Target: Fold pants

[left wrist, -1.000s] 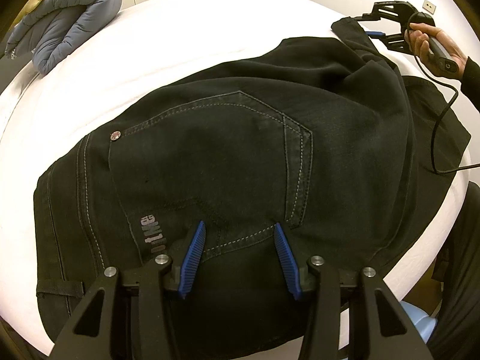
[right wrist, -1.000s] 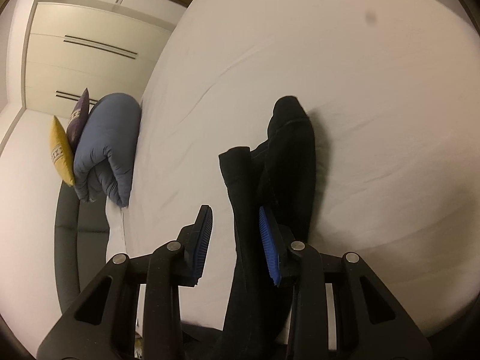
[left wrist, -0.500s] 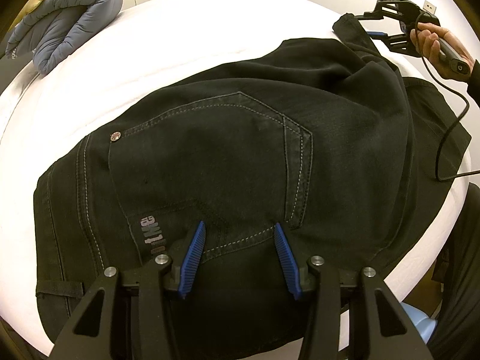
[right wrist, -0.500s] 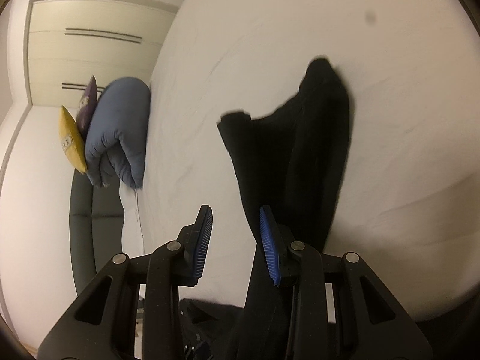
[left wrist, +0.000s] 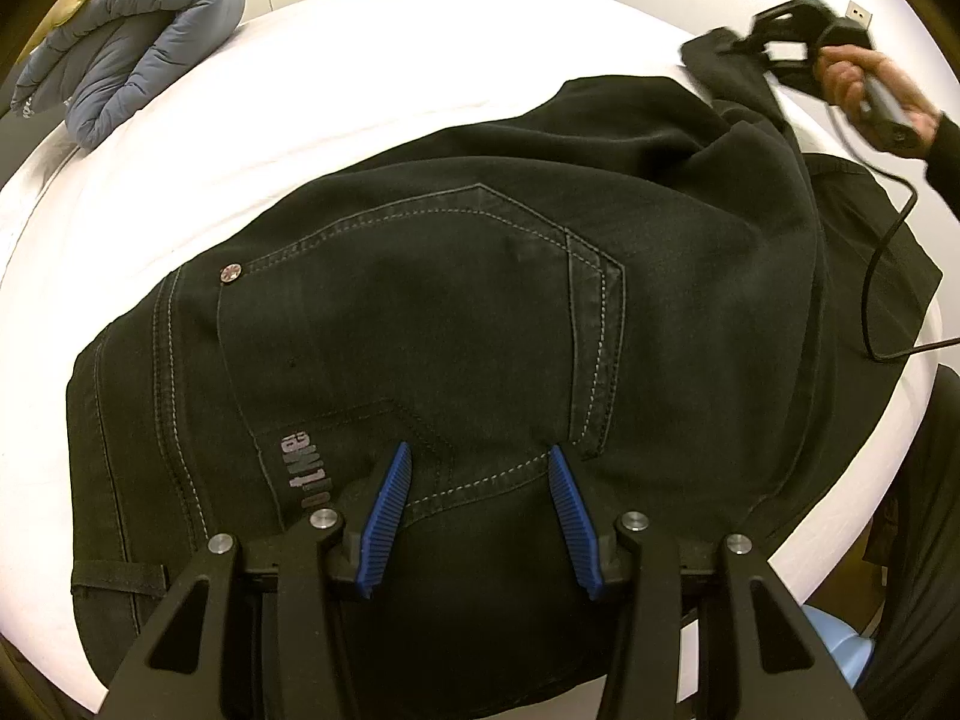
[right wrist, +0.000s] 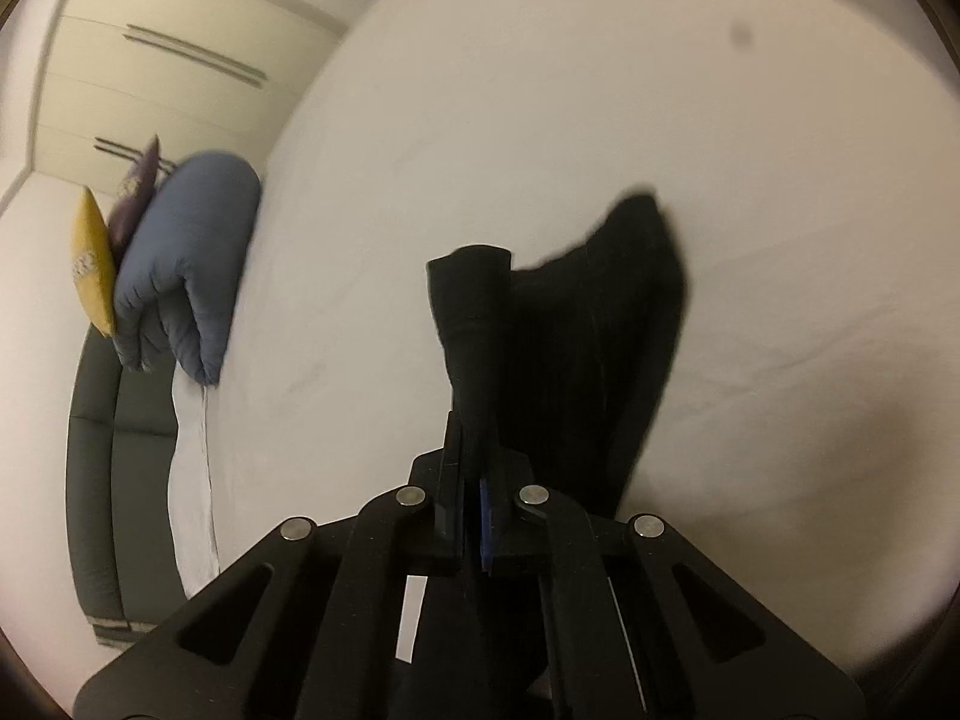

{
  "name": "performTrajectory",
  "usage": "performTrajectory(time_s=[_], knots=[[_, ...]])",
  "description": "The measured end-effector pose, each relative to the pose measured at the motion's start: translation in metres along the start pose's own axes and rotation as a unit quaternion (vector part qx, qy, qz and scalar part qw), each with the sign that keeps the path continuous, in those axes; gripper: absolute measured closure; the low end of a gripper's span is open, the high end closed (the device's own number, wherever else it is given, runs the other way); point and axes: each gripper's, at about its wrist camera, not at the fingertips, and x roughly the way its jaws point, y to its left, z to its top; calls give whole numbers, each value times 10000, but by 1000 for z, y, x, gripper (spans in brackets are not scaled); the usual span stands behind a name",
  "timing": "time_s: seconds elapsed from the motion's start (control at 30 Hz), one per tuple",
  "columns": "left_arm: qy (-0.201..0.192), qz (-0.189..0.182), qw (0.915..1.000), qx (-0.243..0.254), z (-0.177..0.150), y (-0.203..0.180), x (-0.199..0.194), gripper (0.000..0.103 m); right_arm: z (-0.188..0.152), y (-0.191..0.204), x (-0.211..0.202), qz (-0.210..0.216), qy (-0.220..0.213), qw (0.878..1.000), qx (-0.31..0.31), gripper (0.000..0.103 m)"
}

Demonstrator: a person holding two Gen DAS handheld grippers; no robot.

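Note:
Black jeans lie spread on the white bed, seat and back pocket facing up. My left gripper hovers over the lower edge of the back pocket, its blue pads well apart and gripping nothing. At the far right, a hand holds my right gripper at the end of a trouser leg. In the right wrist view that gripper is shut on a bunched fold of the leg, whose hem hangs fanned out above the sheet.
A rolled blue-grey duvet lies at the bed's far left, with yellow and purple cushions behind it. A black cable trails from the right gripper over the jeans. A dark sofa stands beside the bed. Wardrobe doors line the far wall.
The right gripper's jaws have gone from apart to shut on the trouser leg, and the leg end has lifted and fanned out. The left gripper has stayed where it was.

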Motion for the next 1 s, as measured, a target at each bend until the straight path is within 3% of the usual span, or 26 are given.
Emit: performTrajectory(time_s=[0.1, 0.2, 0.27, 0.37, 0.5, 0.63, 0.97, 1.0], knots=[[6, -18, 10000, -21, 1, 0, 0, 53, -9, 0, -55, 306, -596, 9975, 230, 101], [-1, -37, 10000, -49, 1, 1, 0, 53, -43, -23, -126, 527, -1317, 9883, 559, 101], [8, -53, 10000, -51, 1, 2, -1, 52, -75, -54, -170, 634, -1752, 9775, 985, 101], [64, -41, 10000, -27, 3, 3, 0, 52, -133, -111, -216, 393, -2228, 9594, 1681, 101], [138, -38, 9999, 19, 6, 4, 0, 51, -202, -179, -222, 52, -2139, 9438, 2521, 101], [246, -11, 9997, 57, 12, 1, -2, 51, -223, -217, -213, 247, -2121, 9337, 2873, 101], [319, 49, 9995, 54, 21, -4, -6, 51, -237, -220, -238, 103, -2342, 9326, 2744, 102], [315, 44, 9995, 50, 22, -4, -6, 51, -225, -213, -243, 42, -2331, 9324, 2761, 102]])
